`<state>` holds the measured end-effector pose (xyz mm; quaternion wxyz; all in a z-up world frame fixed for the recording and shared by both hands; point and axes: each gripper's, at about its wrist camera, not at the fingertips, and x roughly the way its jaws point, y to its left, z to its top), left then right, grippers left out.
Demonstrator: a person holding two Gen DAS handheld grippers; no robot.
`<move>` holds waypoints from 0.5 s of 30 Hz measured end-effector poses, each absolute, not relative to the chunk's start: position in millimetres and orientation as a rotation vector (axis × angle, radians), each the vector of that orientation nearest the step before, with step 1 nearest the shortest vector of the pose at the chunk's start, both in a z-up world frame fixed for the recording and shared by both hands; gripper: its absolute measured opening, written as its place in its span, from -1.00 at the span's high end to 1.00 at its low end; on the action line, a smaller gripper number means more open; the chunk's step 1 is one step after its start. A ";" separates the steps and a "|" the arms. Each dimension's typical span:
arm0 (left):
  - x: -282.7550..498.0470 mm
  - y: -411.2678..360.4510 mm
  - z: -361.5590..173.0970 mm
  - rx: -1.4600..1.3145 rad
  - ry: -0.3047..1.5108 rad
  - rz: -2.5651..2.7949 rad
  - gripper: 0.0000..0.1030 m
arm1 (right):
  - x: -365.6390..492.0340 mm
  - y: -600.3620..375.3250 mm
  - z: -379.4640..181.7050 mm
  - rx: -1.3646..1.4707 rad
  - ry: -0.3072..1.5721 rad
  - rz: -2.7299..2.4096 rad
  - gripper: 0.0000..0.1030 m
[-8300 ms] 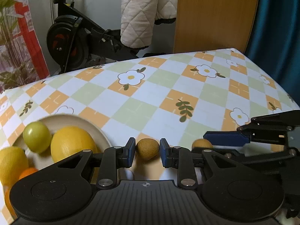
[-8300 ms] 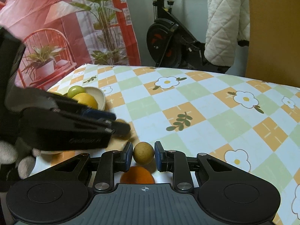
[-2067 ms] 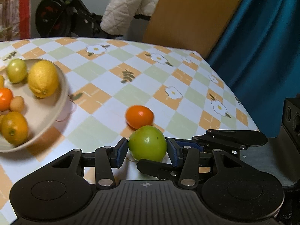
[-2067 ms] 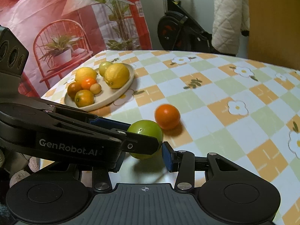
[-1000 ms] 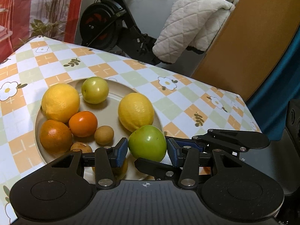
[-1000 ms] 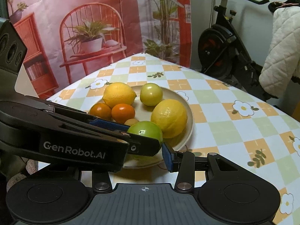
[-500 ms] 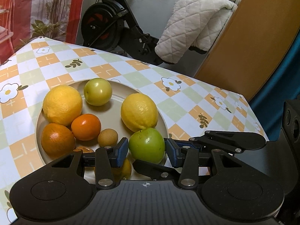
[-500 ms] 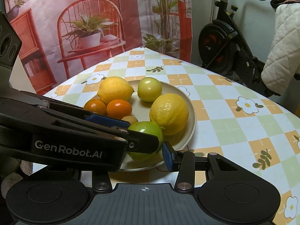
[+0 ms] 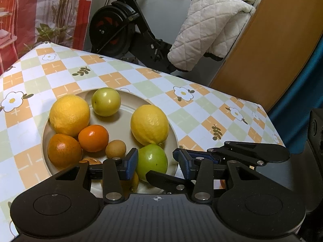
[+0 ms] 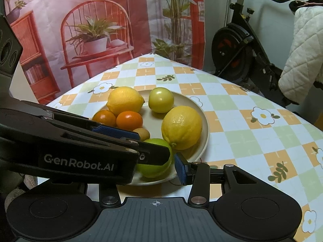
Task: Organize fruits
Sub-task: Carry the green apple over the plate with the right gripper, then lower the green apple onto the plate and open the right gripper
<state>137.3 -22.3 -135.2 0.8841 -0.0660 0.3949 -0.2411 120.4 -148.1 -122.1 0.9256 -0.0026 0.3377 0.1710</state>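
While both sit over the plate (image 9: 173,133), left claw (image 9: 155,162) narrowly parted around green apple (image 9: 152,161), right pad apart, right claw (image 10: 161,161) grip unclear.

A green apple (image 9: 152,162) sits on the near rim of a beige plate (image 9: 125,124), between the left gripper's (image 9: 155,162) blue pads: the left pad touches it, the right stands just off. Lemons, oranges and small fruits fill the plate.

Left gripper (image 10: 155,147) arm hides right gripper's (image 10: 161,169) left pad and part of green apple (image 10: 156,166). Small brown fruit (image 9: 91,161) mostly hidden behind left finger. Exercise bike (image 9: 121,30) cut off at top.
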 end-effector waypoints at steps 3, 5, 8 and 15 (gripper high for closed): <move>134.3 -24.1 -130.7 -0.128 0.812 -0.497 0.09 | 116.4 -152.3 -119.5 0.005 0.685 0.339 0.22; 132.0 -26.5 -127.1 -0.117 0.804 -0.497 0.08 | 113.1 -155.6 -118.2 0.013 0.679 0.328 0.22; 128.4 -31.0 -122.5 -0.097 0.792 -0.503 0.07 | 107.8 -162.2 -116.6 0.030 0.670 0.313 0.22; 119.0 -46.5 -112.8 -0.059 0.768 -0.516 0.07 | 93.2 -182.0 -115.6 0.065 0.643 0.263 0.22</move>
